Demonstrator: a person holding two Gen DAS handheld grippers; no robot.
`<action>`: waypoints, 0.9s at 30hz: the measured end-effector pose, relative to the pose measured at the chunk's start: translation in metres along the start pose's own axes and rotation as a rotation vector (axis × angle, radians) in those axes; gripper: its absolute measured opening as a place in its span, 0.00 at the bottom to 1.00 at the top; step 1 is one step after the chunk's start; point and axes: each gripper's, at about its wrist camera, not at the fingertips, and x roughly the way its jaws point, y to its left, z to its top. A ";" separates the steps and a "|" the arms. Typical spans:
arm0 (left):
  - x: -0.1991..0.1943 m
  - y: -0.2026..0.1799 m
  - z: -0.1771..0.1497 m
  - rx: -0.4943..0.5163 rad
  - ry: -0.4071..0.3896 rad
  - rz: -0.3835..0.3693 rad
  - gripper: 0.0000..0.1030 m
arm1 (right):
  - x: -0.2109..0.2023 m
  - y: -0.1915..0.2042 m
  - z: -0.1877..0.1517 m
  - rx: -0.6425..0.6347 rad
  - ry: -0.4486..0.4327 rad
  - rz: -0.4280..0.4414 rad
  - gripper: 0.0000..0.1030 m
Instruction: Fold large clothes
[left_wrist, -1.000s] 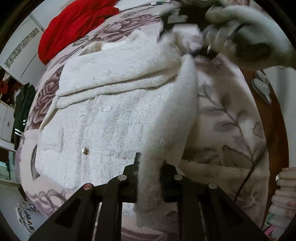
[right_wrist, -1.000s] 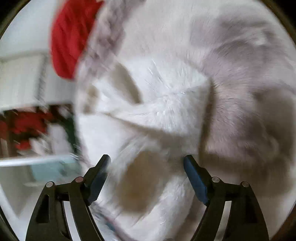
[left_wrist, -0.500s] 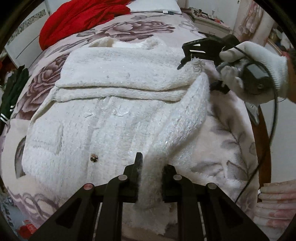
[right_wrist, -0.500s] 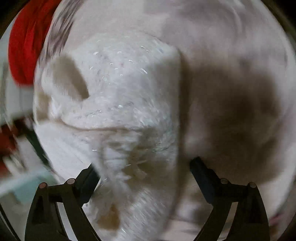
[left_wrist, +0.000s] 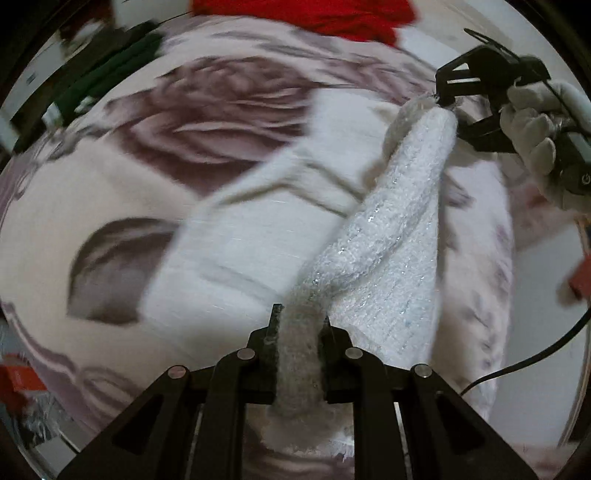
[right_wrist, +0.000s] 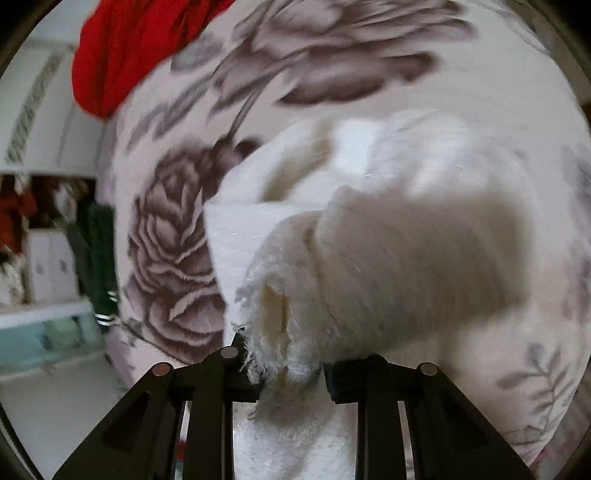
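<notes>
Bedspread, rose-patterned, mauve on pale; red cloth at its far edge. White fuzzy garment spread across bedspread centre. Left gripper: fingers closed tight on garment's hem edge. Right gripper, in gloved hand: fingers pinched on the same edge, further along. Held edge runs taut between the two grips, lifted off the garment's body, which lies leftward; fold likely carries that way.
</notes>
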 end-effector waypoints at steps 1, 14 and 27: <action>0.010 0.019 0.005 -0.030 0.012 0.011 0.12 | 0.024 0.025 0.003 -0.019 0.017 -0.040 0.25; 0.046 0.157 0.002 -0.159 0.222 -0.364 0.47 | 0.047 0.042 -0.073 -0.123 0.042 0.071 0.74; 0.107 0.116 0.043 0.030 0.184 -0.395 0.46 | 0.141 -0.147 -0.251 0.280 0.135 0.361 0.77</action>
